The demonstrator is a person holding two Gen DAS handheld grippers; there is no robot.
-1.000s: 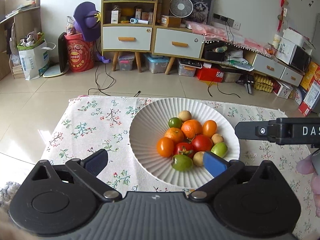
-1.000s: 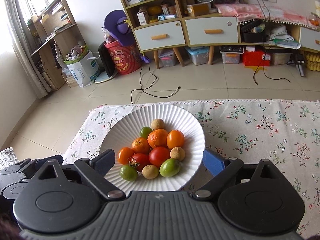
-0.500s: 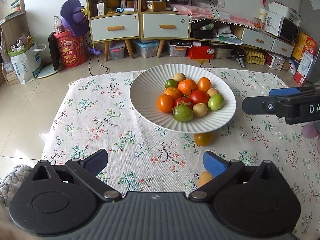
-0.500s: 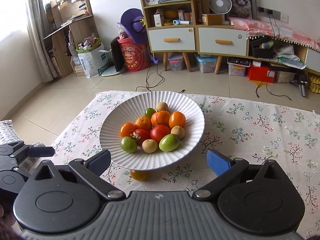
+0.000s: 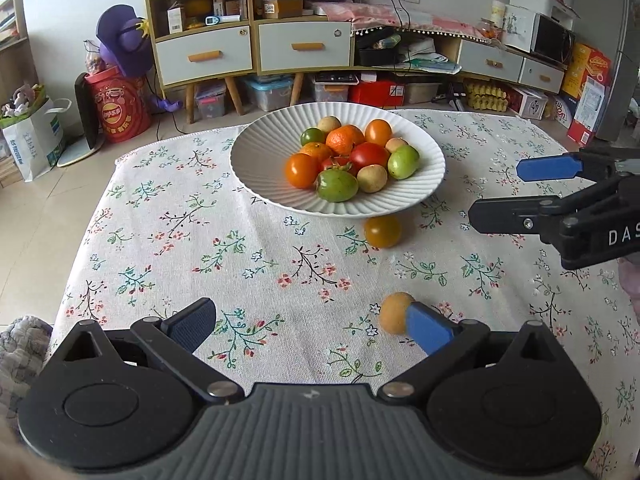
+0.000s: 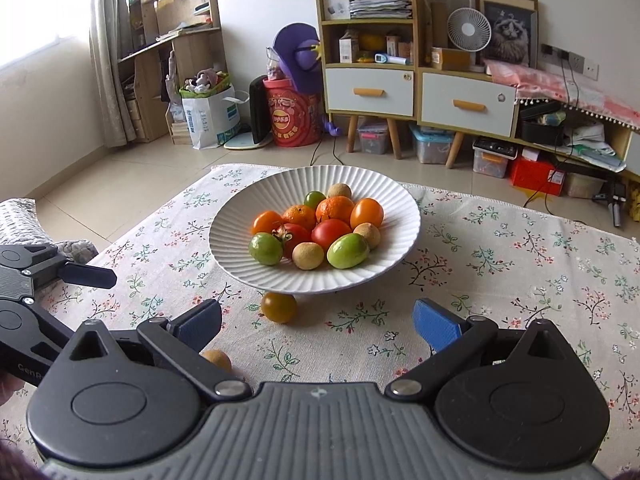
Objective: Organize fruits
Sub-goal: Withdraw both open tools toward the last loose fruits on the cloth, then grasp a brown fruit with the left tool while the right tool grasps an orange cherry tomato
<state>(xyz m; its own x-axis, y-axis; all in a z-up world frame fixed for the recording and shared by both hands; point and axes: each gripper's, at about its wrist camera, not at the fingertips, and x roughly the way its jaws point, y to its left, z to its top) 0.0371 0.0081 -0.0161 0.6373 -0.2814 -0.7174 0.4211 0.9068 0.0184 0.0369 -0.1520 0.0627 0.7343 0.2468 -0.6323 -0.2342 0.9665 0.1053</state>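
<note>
Now both grippers hang over the near part of the table, angled down toward the fruit. The left gripper (image 5: pixel 310 322) has its jaws spread wide with nothing between them; its right blue pad (image 5: pixel 428 328) stands in front of a small tan fruit (image 5: pixel 394 312) lying on the cloth, and whether the two touch cannot be told. The right gripper (image 6: pixel 318 320) is also fully spread; its jaws have just been opening, and only bare cloth lies between them. In the left wrist view it enters from the right edge as two black fingers, one tipped with a blue pad.

The ribbed white bowl (image 5: pixel 264 184), shallow, round and matte with fine radial flutes, stands on the far half of the tablecloth (image 5: pixel 180 240), a pale woven fabric printed with small sprigs of flowers and leaves. In the bowl sits a heap of smooth, glossy round fruit: orange tomatoes, a red tomato (image 6: pixel 331 232), two dimpled mandarins, green fruits such as the one at the front (image 6: pixel 347 251), and several dull beige ones. A yellow-orange cherry tomato (image 5: pixel 382 231) lies on the cloth just at the bowl's near rim, partly under its overhang, well apart from the tan fruit nearer the grippers.

Both grippers have black plastic linkages with round pivot plates and a ribbed grey body
</note>
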